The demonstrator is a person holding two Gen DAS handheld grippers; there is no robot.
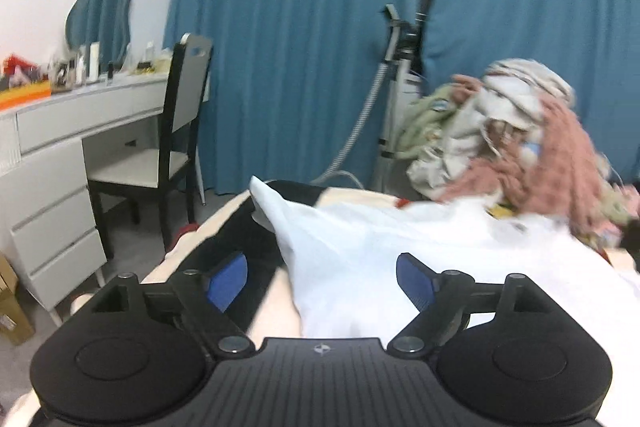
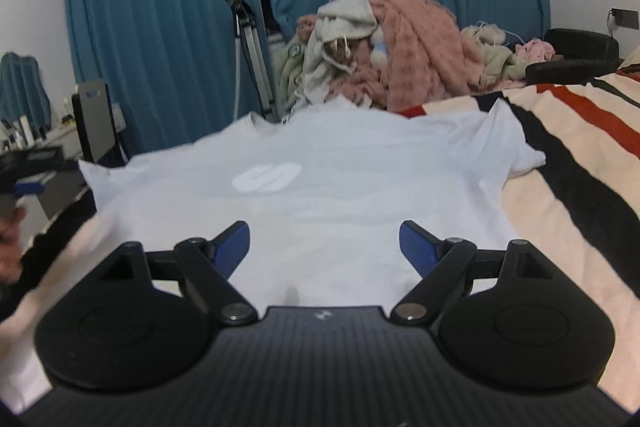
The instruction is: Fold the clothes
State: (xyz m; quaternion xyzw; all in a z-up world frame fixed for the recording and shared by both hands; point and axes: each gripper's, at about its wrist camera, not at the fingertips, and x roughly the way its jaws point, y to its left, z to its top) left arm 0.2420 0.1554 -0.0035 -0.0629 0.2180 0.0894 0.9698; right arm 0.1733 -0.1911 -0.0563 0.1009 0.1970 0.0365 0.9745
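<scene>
We see striped bedspread (image 2: 568,163) filling right side, blue curtains (image 2: 160,7) behind. White T-shirt (image 2: 320,179) lies spread flat on bedspread, pale logo (image 2: 266,178) on its chest, collar toward heap of unfolded clothes (image 2: 400,51) at far end. White desk (image 1: 60,131) and chair (image 1: 176,131) stand left of bed. Our left gripper (image 1: 322,277) gapes wide above shirt edge, nothing between pads. Our right gripper (image 2: 324,247) likewise spread wide over shirt's lower part, gripping nothing.

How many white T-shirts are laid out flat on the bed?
1. The white T-shirt lies spread on the striped bedspread, in front of the clothes pile. More white garments may be hidden in that pile.
</scene>
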